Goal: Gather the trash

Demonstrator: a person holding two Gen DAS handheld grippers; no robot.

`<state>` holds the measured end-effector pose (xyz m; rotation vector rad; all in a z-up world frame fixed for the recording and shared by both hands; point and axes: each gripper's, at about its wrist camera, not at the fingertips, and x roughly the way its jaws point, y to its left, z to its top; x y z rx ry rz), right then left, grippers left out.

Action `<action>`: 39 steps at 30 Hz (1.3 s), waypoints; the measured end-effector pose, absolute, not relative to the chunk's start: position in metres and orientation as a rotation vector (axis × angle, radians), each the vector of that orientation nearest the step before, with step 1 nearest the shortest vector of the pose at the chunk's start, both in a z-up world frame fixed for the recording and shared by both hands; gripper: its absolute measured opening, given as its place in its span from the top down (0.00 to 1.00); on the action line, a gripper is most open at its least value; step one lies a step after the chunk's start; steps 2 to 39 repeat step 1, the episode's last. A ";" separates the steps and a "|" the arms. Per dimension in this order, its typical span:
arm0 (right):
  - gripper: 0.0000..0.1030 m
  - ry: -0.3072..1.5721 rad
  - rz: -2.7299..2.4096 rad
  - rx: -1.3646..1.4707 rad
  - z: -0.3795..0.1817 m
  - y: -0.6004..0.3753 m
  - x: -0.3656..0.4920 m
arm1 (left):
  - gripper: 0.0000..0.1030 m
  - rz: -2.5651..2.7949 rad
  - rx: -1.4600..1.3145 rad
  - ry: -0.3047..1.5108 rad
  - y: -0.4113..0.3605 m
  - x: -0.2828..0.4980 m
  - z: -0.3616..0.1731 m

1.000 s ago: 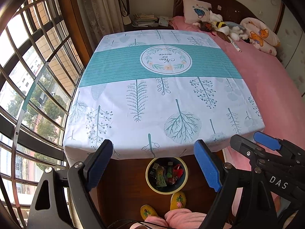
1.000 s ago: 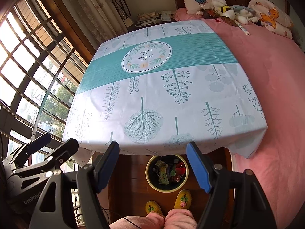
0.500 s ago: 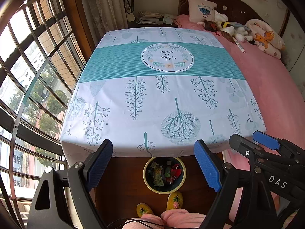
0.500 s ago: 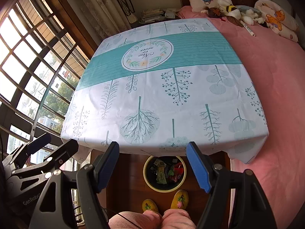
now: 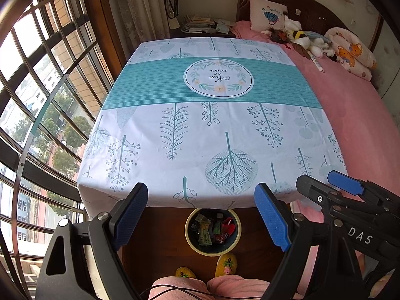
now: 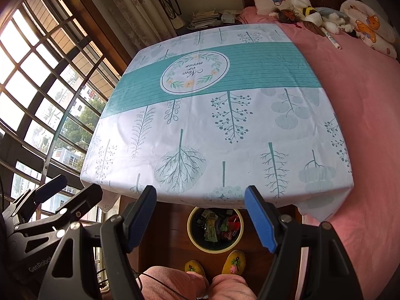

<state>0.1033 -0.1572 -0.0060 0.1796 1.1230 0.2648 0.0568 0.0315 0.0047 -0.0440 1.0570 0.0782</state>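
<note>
Blue pads line the jaws of both grippers, and both pairs stand wide apart with nothing between them. The left gripper (image 5: pixel 201 215) hangs over the near edge of the bench (image 5: pixel 155 155), and the right gripper (image 6: pixel 200 216) hangs just beside it on the right; each shows at the edge of the other's view. Below and between the jaws, on the dark wooden floor (image 5: pixel 160 235) at the near side of the bench, sits a round trash bin (image 5: pixel 213 250) with a pale yellow rim and a dark inside. It holds a heap of wrappers (image 5: pixel 205 235), among them a pale green packet and something red. The far part of the bin is hidden under the overhanging cloth. The bench is covered with a white tablecloth (image 6: pixel 250 130) printed with teal trees and leaves, crossed by a teal striped band with a round wreath emblem (image 5: pixel 218 78) toward its far half; the top of the cloth is bare. Just near the bin are two yellow slippers (image 6: pixel 233 262) and the pink-clad knees (image 6: pixel 175 282) of the person holding the grippers. A bed (image 5: pixel 355 115) with a pink sheet runs along the right side, touching the bench, with a pillow (image 5: pixel 267 16) and soft toys (image 5: pixel 302 37) at its far end. A barred window (image 5: pixel 37 100) fills the left.
</note>
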 end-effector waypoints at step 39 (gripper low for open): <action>0.29 1.122 0.267 0.179 -0.006 -0.157 0.104 | 0.17 0.080 -0.044 1.055 0.031 0.057 0.005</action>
